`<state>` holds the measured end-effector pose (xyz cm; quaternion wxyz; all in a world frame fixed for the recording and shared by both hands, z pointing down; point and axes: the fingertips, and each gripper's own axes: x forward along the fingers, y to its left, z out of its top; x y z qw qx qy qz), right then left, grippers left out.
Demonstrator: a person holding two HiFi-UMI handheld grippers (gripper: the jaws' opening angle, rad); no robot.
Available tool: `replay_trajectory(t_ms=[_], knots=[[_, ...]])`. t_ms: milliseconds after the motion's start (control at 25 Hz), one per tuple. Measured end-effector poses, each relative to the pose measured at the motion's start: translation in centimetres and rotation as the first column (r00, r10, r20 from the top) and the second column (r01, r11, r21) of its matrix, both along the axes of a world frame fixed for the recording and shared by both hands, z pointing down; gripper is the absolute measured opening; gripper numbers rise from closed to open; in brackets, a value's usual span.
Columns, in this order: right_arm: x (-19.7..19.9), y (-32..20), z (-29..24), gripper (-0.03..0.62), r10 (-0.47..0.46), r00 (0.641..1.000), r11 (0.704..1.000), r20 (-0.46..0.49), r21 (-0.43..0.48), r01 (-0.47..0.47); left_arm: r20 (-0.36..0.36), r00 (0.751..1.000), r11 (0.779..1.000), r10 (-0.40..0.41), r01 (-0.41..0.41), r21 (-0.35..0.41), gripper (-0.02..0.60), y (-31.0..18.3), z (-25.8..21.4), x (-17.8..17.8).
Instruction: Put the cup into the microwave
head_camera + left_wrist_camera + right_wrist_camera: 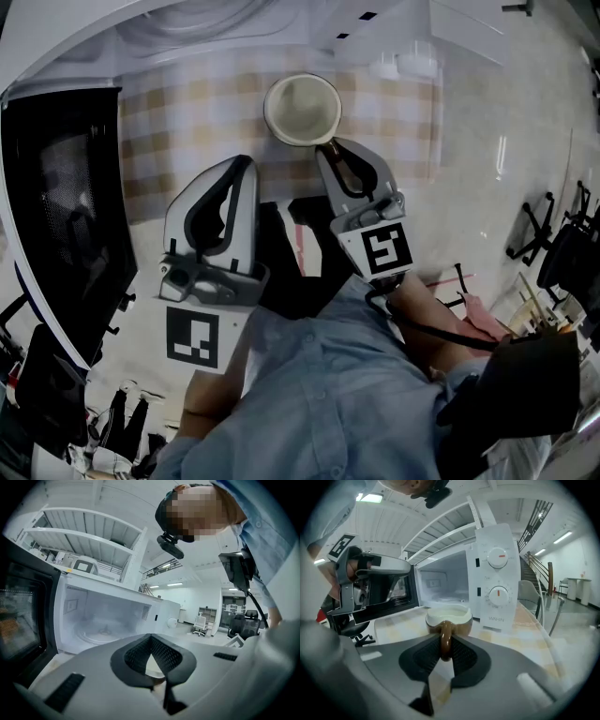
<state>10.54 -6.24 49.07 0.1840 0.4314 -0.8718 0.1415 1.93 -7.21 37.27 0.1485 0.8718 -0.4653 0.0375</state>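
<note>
A brown cup (302, 108) with a cream inside stands upright on the checked tablecloth (187, 112), in front of the white microwave (497, 578). The microwave's cavity (440, 583) is empty, and its black door (56, 216) is swung wide open to the left. My right gripper (330, 150) reaches in from the near side and is shut on the cup's handle (446, 641), which stands upright between the pads. My left gripper (242, 164) hangs left of the cup, apart from it. Its tips meet with nothing between them, and it points at the cavity (103, 616).
The open door (379, 592) juts out over the table's left edge. Office chairs (553, 234) and clutter stand on the shiny floor to the right. A white shelf rack (89, 536) rises behind the microwave. The person's blue shirt (319, 394) fills the near side.
</note>
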Motion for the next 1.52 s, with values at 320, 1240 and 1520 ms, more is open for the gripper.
replay_trajectory(t_ms=[320, 1240, 1520], knots=[[-0.1, -0.5, -1.5, 0.048, -0.019, 1.000, 1.000, 0.000, 0.018, 0.019, -0.003, 1.000, 1.000, 0.003, -0.003, 0.003, 0.005, 0.1, -0.8, 0.7], [-3.2, -1.9, -14.1, 0.049, -0.148, 0.988, 0.983, 0.045, 0.115, 0.142, 0.033, 0.996, 0.991, -0.078, 0.074, 0.108, 0.005, 1.5, -12.9, 0.6], [-5.4, -3.8, -12.4, 0.049, -0.136, 0.991, 0.986, 0.014, 0.097, 0.134, 0.032, 0.998, 0.992, -0.049, 0.045, 0.116, 0.005, -0.8, -11.8, -1.4]])
